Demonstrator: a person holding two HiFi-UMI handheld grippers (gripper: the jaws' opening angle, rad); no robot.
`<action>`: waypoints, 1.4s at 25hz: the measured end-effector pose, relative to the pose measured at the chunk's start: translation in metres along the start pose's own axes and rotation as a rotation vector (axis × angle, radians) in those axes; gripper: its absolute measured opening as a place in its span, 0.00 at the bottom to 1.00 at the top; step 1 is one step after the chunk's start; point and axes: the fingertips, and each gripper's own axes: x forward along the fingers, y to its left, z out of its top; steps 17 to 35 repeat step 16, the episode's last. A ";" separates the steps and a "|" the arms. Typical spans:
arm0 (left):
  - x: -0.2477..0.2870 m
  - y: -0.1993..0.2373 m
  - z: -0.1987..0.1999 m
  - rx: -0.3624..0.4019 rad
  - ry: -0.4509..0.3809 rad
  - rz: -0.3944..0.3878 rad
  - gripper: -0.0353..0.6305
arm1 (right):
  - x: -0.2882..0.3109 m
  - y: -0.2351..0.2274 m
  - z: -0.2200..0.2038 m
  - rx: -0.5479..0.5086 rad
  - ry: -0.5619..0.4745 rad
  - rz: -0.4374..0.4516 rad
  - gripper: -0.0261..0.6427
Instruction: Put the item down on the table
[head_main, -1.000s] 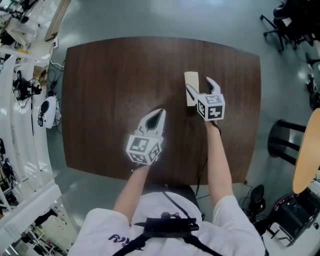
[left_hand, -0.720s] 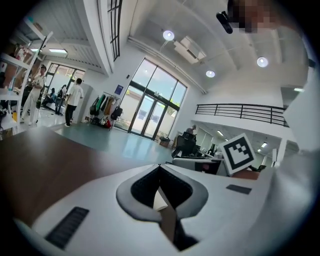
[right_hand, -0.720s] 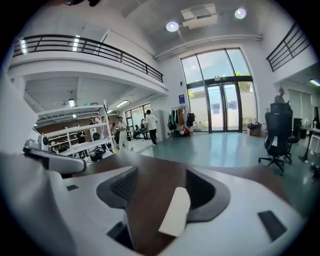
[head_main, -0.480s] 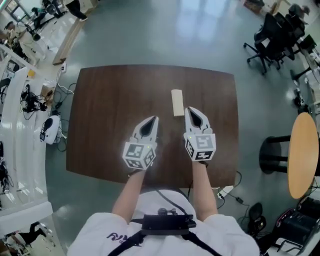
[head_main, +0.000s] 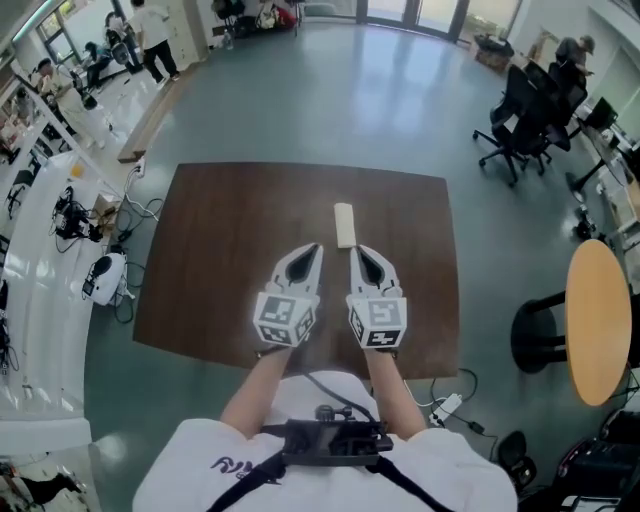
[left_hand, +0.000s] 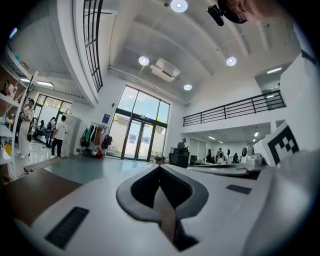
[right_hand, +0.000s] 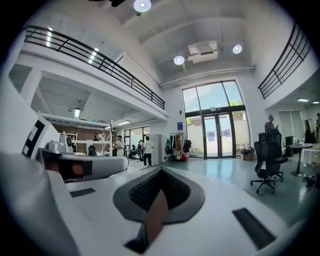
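A pale cream oblong item (head_main: 344, 224) lies flat on the dark brown table (head_main: 220, 250), a little beyond both grippers. My right gripper (head_main: 360, 254) is shut with nothing between its jaws, its tip just short of the item's near end. My left gripper (head_main: 312, 250) hangs beside it on the left, also shut and empty. In the left gripper view, the left gripper (left_hand: 160, 168) points up at the hall. In the right gripper view, the right gripper (right_hand: 161, 171) is raised the same way. Neither gripper view shows the item.
A round wooden table (head_main: 598, 320) stands at the right. Black office chairs (head_main: 520, 115) sit at the far right. White shelving with gear (head_main: 45, 230) runs along the left. A cable and power strip (head_main: 448, 405) lie on the floor by the table's near right corner.
My right gripper has let go of the item, shut, and drawn back toward me. The item stays on the table. The head view has tilted up, showing more of the hall.
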 end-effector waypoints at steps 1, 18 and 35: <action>-0.002 -0.003 0.002 0.006 -0.006 -0.004 0.07 | -0.003 0.004 0.004 -0.005 -0.012 0.001 0.05; -0.026 -0.053 -0.027 0.021 0.038 -0.003 0.07 | -0.056 -0.016 -0.020 0.030 0.005 -0.037 0.05; -0.026 -0.053 -0.027 0.021 0.038 -0.003 0.07 | -0.056 -0.016 -0.020 0.030 0.005 -0.037 0.05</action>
